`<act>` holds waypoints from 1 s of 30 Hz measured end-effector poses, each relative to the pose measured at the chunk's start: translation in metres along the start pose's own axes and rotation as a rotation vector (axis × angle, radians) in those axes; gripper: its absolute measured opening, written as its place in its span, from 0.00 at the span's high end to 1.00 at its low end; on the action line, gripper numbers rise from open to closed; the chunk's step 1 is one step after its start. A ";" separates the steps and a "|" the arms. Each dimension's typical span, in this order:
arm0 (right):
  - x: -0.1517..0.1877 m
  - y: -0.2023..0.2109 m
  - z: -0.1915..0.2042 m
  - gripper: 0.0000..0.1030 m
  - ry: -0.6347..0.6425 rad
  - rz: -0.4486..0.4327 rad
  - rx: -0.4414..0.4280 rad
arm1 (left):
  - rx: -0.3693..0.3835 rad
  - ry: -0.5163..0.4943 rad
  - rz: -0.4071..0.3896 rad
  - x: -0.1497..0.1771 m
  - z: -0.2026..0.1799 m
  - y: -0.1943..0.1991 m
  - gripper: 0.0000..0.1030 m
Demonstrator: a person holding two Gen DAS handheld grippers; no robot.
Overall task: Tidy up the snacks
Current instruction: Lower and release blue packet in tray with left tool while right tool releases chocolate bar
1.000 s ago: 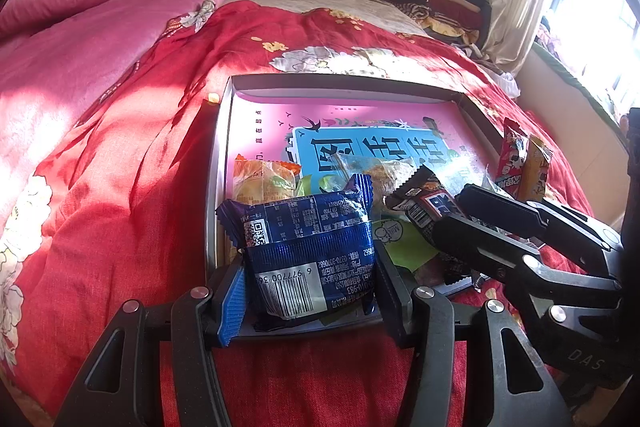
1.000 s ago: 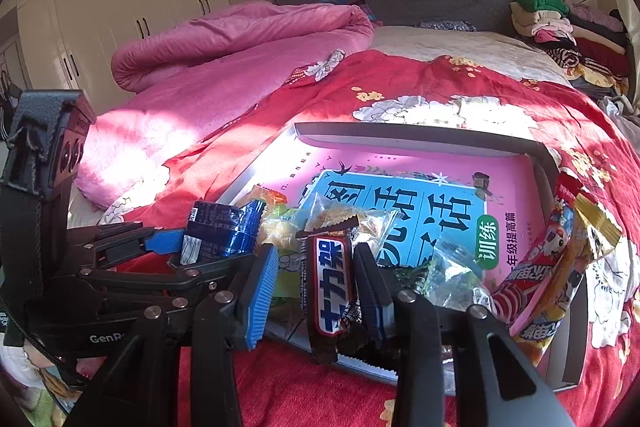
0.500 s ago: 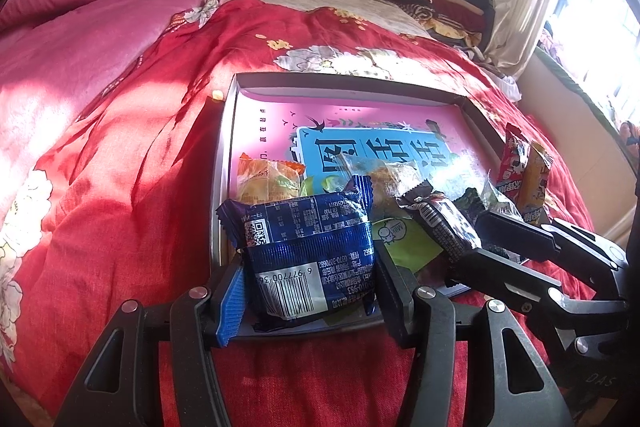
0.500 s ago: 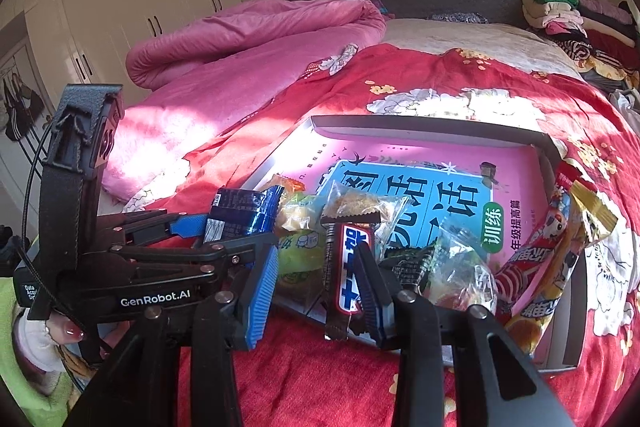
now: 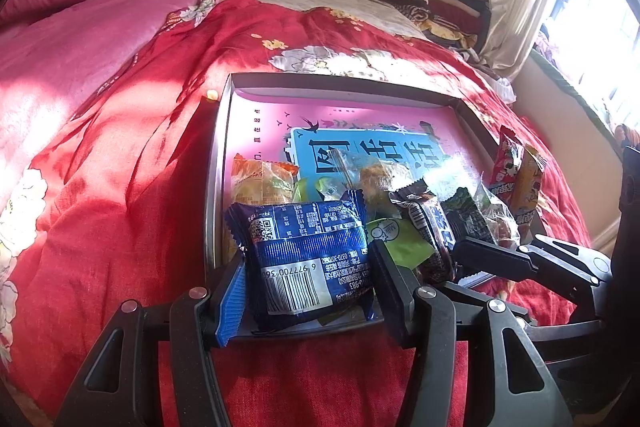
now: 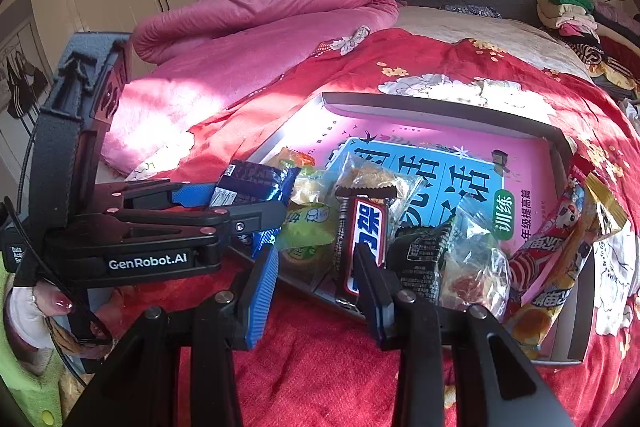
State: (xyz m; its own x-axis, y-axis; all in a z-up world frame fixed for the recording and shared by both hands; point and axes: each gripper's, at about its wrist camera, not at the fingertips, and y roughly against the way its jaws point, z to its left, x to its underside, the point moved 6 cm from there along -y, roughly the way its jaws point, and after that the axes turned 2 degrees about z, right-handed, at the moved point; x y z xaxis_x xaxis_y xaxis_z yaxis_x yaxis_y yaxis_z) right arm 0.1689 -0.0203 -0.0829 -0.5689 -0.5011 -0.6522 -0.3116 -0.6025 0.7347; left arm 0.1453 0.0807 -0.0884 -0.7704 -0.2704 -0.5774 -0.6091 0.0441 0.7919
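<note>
Change vs a second ago: right gripper (image 6: 316,287) has pulled back toward the near edge of the tray (image 5: 218,163). The chocolate bar (image 6: 366,235) used to sit pinched deep between its fingers; now only the right finger (image 6: 370,279) overlaps the bar's near end and the blue-padded left finger (image 6: 262,291) stands clear. Fingers look well apart; can't tell if anything is really gripped.

Left gripper (image 5: 308,287) unchanged: fingers closed on the blue packet (image 5: 308,255), held over the near-left corner of the tray.

My read: the bar is either being released or re-gripped, so sorting is mid-way; snacks sit bunched at the tray's near edge.

Orientation: bar's long axis runs near-to-far, crimped end pointing far. Blue packet's long axis runs left-right, barcode side facing the camera.
</note>
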 end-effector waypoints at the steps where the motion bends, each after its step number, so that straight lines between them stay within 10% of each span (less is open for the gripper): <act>1: 0.000 -0.001 -0.002 0.62 -0.005 0.002 0.003 | 0.001 0.001 0.001 0.000 0.000 0.000 0.43; 30: 0.003 -0.007 -0.001 0.62 0.016 -0.004 0.052 | -0.013 -0.010 -0.054 -0.008 0.000 0.017 0.25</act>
State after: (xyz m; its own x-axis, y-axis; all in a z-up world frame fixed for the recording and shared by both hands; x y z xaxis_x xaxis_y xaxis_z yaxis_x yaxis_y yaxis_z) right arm 0.1703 -0.0180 -0.0902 -0.5556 -0.5089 -0.6575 -0.3529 -0.5716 0.7407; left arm 0.1412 0.0836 -0.0708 -0.7385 -0.2623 -0.6211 -0.6471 0.0170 0.7622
